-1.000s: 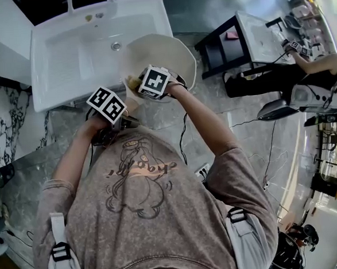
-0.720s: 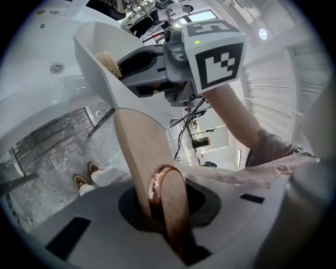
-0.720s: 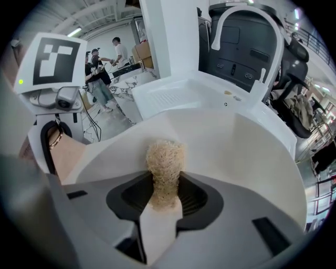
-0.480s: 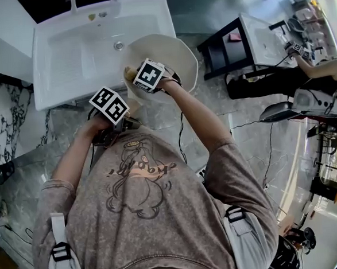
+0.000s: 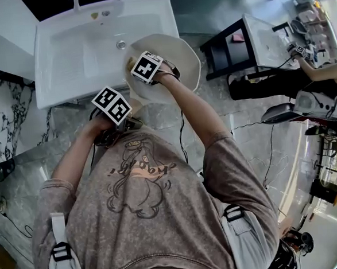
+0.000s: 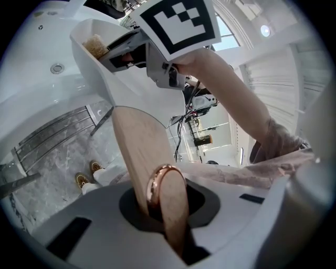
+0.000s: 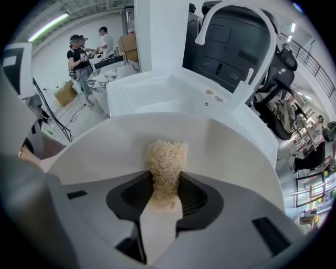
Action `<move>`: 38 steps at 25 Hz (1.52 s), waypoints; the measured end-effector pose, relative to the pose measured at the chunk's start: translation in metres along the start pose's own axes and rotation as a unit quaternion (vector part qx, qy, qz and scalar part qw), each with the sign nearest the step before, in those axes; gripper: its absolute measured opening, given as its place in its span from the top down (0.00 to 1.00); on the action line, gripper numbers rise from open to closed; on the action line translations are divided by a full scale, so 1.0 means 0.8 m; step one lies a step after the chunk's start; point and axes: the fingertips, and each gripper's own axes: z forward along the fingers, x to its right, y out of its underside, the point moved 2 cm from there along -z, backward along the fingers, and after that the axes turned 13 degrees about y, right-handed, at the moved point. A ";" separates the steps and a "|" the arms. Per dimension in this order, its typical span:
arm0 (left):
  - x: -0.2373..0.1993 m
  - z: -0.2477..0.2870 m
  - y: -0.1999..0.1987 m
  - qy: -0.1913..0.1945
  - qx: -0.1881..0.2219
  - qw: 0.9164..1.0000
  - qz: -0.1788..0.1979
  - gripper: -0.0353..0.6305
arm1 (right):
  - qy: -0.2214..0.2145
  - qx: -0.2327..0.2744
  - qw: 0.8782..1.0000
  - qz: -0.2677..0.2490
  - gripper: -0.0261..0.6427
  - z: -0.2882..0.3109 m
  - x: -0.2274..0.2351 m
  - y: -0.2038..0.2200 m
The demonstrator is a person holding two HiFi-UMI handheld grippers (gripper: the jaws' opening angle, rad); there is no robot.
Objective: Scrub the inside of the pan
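A cream-white pan [image 5: 175, 59] is held tilted over the front corner of the white sink [image 5: 76, 51]. My left gripper [image 5: 114, 109] is shut on the pan's wooden handle [image 6: 137, 147], just ahead of its copper ring [image 6: 157, 181]. My right gripper [image 5: 141, 67] reaches into the pan, shut on a tan fibrous scrub pad [image 7: 166, 160]. The pad's tip rests against the pan's inner wall [image 7: 231, 152]. From the left gripper view, the right gripper [image 6: 157, 52] and the pad [image 6: 96, 44] show inside the pan bowl [image 6: 100, 73].
A white faucet [image 7: 236, 21] arches over the sink's far side. A marble counter [image 5: 6, 119] lies at the left. At the right stand a black-framed side table [image 5: 248, 39] and a seated person [image 5: 302, 75]. Cables [image 5: 183, 136] trail on the floor. People [image 7: 81, 52] stand far off.
My right gripper has slid with the scrub pad farther up the pan toward the sink. The pan and left gripper have barely shifted.
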 end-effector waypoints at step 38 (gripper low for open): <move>0.000 0.000 0.000 0.015 0.011 1.000 -0.002 0.88 | 0.034 -0.143 0.989 -0.035 0.73 0.020 0.105 0.113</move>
